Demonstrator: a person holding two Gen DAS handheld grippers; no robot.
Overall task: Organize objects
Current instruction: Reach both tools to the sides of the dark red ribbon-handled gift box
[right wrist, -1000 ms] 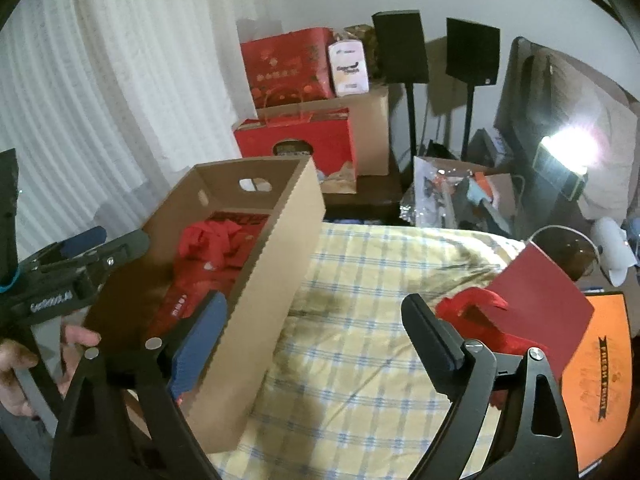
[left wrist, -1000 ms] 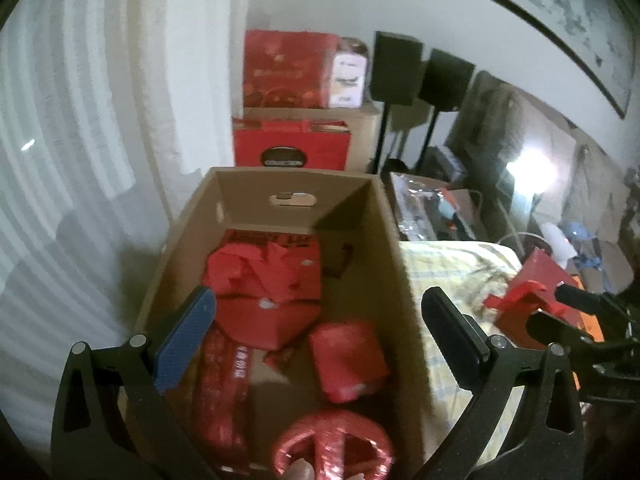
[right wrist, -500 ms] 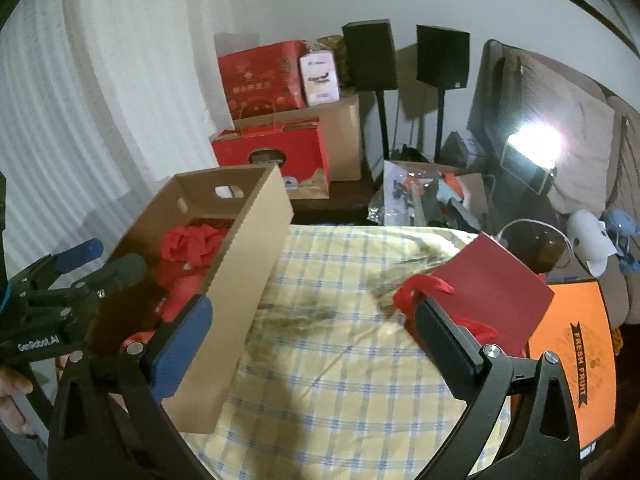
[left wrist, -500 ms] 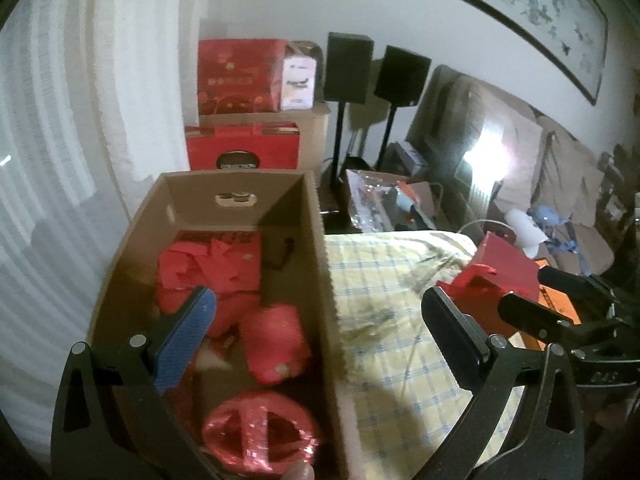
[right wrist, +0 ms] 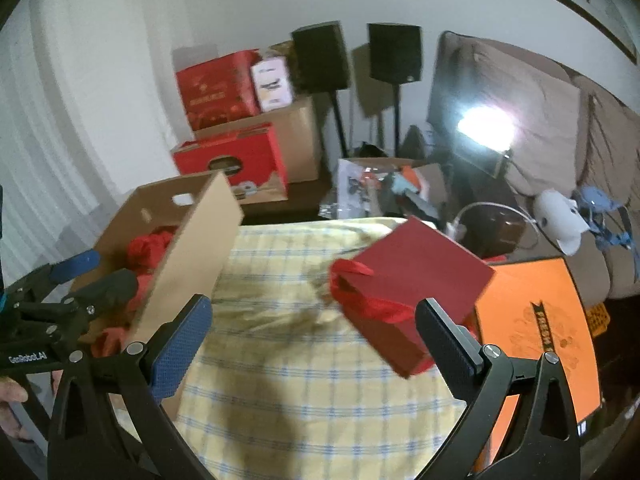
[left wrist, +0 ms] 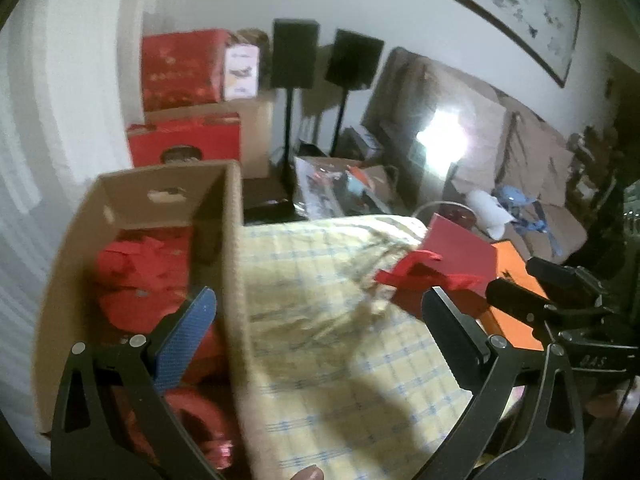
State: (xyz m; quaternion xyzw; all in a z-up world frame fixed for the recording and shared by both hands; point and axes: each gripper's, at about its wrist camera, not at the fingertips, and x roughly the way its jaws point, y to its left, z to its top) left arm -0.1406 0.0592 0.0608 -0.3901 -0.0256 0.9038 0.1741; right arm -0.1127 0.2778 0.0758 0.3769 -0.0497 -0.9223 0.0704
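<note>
An open cardboard box (left wrist: 236, 264) (right wrist: 192, 248) stands at the left of a yellow checked cloth (left wrist: 332, 320) (right wrist: 288, 352) and holds several red decorations (left wrist: 140, 272). A dark red gift box (right wrist: 412, 292) (left wrist: 456, 248) with a red ribbon lies on the cloth to the right. My left gripper (left wrist: 320, 328) is open and empty, straddling the cardboard box's right wall. My right gripper (right wrist: 316, 336) is open and empty, just before the gift box; its right finger (right wrist: 448, 340) is beside the box's near corner.
An orange flat box (right wrist: 536, 320) lies at the right of the cloth. Red cartons (right wrist: 224, 88) on a cardboard box, two black speakers (right wrist: 320, 56) on stands, a bright lamp (right wrist: 484, 128) and a sofa (right wrist: 592, 128) stand behind.
My left gripper has swung right, from over the box's inside to over its right wall and the cloth. My right gripper has moved closer to the gift box.
</note>
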